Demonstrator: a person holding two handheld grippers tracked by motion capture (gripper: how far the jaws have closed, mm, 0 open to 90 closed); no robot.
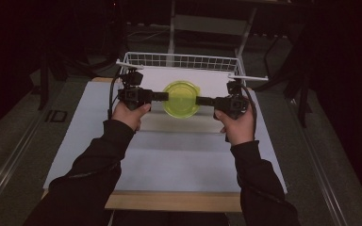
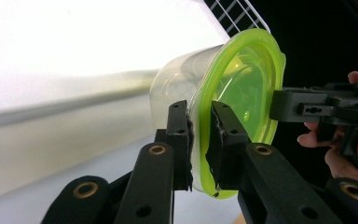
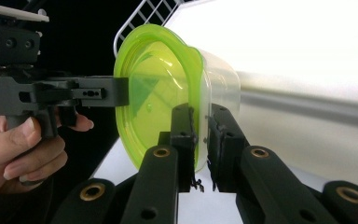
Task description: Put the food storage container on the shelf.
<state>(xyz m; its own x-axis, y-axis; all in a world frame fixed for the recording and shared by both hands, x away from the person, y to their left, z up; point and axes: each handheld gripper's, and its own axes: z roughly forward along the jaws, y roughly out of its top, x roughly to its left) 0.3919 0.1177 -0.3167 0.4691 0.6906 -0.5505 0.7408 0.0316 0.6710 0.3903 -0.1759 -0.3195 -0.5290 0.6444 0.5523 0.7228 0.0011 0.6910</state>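
A clear round plastic container with a yellow-green lid (image 1: 181,98) hangs above the white table, held from both sides. My left gripper (image 1: 166,96) is shut on the lid's rim at its left side; in the left gripper view the two black pads (image 2: 182,135) pinch the green rim (image 2: 200,140). On the opposite side, my right gripper (image 1: 199,100) clamps the rim too, and the right gripper view has its jaws pressed on the lid's edge (image 3: 200,135). Each gripper view also catches the other hand's gripper across the lid (image 2: 307,109) (image 3: 88,93).
A white wire basket (image 1: 181,61) stands at the table's far end, just behind the container. The white sheet (image 1: 169,160) covers the table down to a wooden front edge (image 1: 169,201). Dark floor and stand legs surround the table.
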